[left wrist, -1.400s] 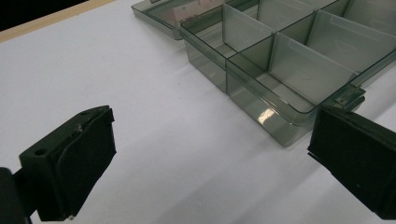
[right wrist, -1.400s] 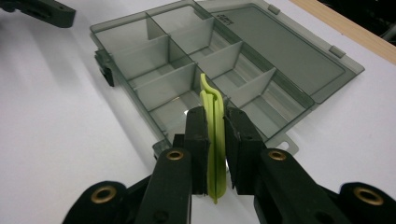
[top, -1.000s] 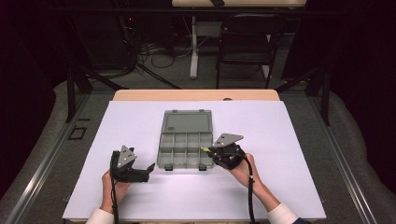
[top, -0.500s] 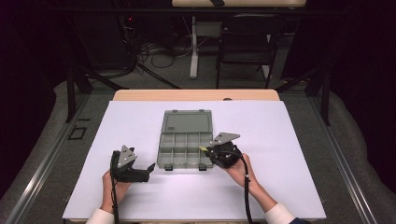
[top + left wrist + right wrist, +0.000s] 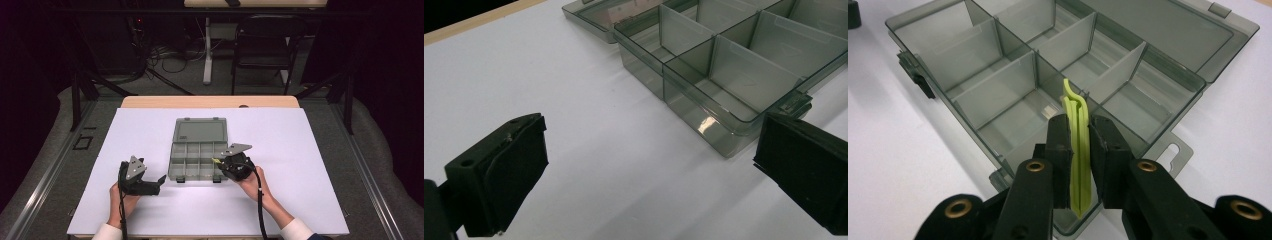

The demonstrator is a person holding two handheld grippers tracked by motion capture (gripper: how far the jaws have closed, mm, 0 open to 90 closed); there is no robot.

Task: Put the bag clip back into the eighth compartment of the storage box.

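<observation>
While the right gripper (image 5: 1078,137) has its jaws clamped on a green strip (image 5: 1079,150) over the organizer (image 5: 1013,75), left gripper (image 5: 649,170) sits wide open on the bench (image 5: 549,90)

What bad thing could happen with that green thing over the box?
The right tongs pinch the thin green strips by their flat sides, so they might slide or twist out. They hang above a divider wall of the open compartment box, so they could catch on it or drop into the wrong compartment. The left tongs are open beside the box and not holding it, so a nudge might push it along the table.
</observation>
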